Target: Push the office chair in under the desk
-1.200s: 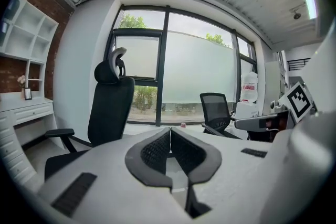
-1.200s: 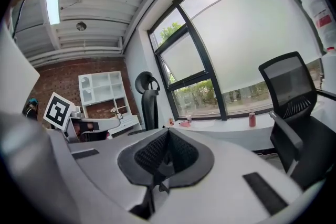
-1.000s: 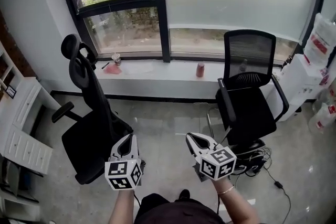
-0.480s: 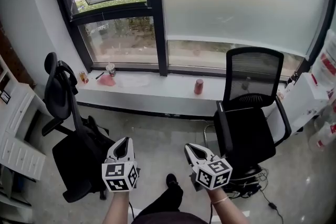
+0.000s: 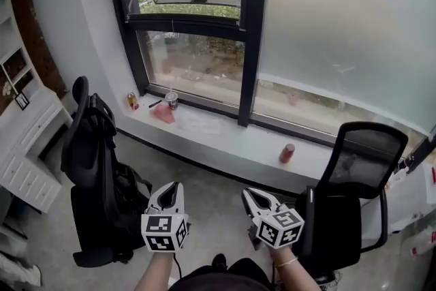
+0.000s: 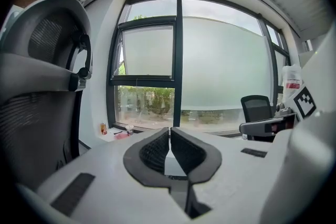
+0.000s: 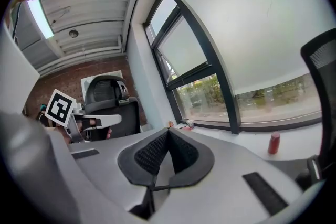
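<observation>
A black high-backed office chair with a headrest (image 5: 95, 180) stands at the left, its back toward me; it also fills the left edge of the left gripper view (image 6: 37, 92) and shows at the left of the right gripper view (image 7: 107, 99). My left gripper (image 5: 170, 190) hangs just right of that chair, shut and holding nothing. My right gripper (image 5: 253, 195) is shut and empty too, beside a second black mesh chair (image 5: 347, 215) at the right. In both gripper views the jaws meet, left gripper (image 6: 169, 131) and right gripper (image 7: 168, 131). No desk top shows under me.
White drawer furniture (image 5: 30, 146) stands at the far left next to the high-backed chair. A window sill (image 5: 225, 136) runs along the back with a cup (image 5: 172, 99), a pink item (image 5: 162, 113), a small bottle (image 5: 133, 101) and a red can (image 5: 287, 152).
The view has swung left and upward: the window fills more of the frame and both chairs slid toward the frame's lower edges. Both grippers keep their place before me, still shut.
</observation>
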The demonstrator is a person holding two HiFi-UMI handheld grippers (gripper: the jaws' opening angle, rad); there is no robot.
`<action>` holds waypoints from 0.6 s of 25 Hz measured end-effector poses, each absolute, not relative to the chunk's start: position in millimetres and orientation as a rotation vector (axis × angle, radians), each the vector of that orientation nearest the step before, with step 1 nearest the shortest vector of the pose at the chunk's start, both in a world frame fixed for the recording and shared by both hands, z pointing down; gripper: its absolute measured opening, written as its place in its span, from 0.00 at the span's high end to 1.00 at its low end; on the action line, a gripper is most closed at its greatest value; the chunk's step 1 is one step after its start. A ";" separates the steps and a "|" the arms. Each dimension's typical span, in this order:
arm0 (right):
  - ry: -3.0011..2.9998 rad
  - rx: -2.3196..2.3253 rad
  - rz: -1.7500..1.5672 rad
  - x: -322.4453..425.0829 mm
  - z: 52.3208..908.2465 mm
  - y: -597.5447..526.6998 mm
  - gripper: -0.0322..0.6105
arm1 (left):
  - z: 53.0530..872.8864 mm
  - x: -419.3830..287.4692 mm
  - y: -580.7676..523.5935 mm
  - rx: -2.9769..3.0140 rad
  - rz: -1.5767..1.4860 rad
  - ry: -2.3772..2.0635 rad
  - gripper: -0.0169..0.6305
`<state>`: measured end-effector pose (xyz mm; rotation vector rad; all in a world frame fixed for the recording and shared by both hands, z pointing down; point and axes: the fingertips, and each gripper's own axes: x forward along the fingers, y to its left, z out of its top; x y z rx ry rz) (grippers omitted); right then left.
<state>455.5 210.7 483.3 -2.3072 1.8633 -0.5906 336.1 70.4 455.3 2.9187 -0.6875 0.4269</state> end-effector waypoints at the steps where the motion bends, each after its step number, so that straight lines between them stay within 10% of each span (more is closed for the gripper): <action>1: 1.895 -2.284 -0.596 460.8 484.1 197.7 0.94 | 454.2 339.2 61.3 2.911 0.423 -0.722 0.96; 15: 2.491 -1.799 -0.621 495.9 483.3 -4.0 0.94 | 439.8 331.1 -42.5 2.672 0.374 -1.356 0.96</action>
